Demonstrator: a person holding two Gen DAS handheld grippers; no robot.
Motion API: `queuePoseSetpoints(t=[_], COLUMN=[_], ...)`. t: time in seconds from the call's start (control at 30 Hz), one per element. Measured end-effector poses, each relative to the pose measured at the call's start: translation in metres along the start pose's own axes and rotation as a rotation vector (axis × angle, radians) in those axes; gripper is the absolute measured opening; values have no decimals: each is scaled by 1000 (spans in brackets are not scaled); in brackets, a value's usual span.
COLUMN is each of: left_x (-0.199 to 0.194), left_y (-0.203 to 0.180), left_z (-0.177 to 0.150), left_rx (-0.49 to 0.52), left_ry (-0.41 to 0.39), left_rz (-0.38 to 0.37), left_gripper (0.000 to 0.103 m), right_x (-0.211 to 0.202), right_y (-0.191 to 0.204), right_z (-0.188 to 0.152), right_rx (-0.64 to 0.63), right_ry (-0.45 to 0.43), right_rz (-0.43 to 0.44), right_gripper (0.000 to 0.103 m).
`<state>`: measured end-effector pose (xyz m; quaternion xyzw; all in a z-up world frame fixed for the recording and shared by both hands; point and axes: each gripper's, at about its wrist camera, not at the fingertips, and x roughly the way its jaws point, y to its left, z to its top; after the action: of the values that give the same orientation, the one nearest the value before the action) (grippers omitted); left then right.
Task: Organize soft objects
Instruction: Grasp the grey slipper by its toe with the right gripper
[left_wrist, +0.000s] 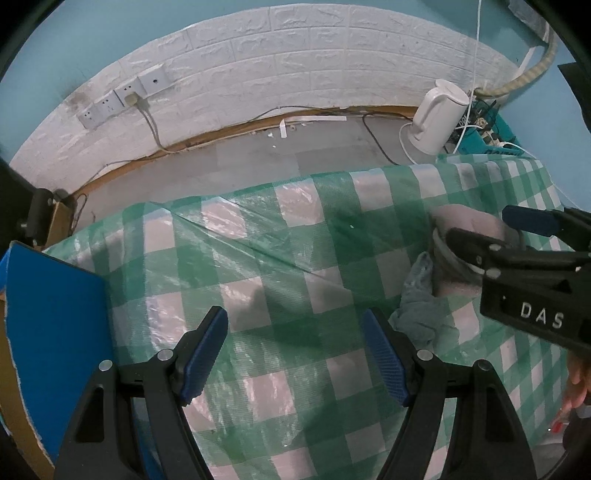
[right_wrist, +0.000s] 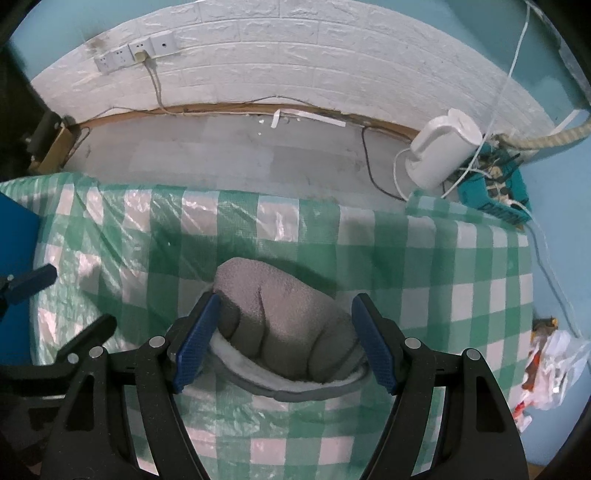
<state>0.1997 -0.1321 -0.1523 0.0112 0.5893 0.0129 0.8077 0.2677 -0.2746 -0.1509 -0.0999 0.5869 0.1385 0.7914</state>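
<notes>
A grey plush slipper (right_wrist: 288, 332) with a white lining rests on the green-and-white checked tablecloth (right_wrist: 443, 277). My right gripper (right_wrist: 285, 301) points down over it, and its blue pads press on both sides of the slipper. In the left wrist view the same slipper (left_wrist: 465, 219) sits between the right gripper (left_wrist: 487, 227) fingers at the right edge. A crumpled blue-grey cloth (left_wrist: 417, 306) lies just beside the slipper. My left gripper (left_wrist: 293, 317) stands open above bare tablecloth (left_wrist: 258, 240), with nothing between its fingers, to the left of the cloth.
A white kettle (right_wrist: 439, 151) and a teal crate of cables (right_wrist: 495, 192) stand on the floor beyond the table's far right corner. A blue board (left_wrist: 55, 314) lies at the left edge. A plastic bag (right_wrist: 550, 365) sits on the floor at right.
</notes>
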Motion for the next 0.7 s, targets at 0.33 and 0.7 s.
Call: queuePoseSetpoints(t=[0.33,0.7], left_x=[3,9], left_y=[-19,-38], left_z=[0,8], left_rx=[22,36], left_ry=[-1,-2], left_rz=[-40,-50], left_gripper=[77,80], right_x=[0,-20], right_y=[-25,-23], right_z=[2,-4], right_rx=[129,-62], right_ry=[49,47], right_rz=[77,73], right_gripper=[74,75])
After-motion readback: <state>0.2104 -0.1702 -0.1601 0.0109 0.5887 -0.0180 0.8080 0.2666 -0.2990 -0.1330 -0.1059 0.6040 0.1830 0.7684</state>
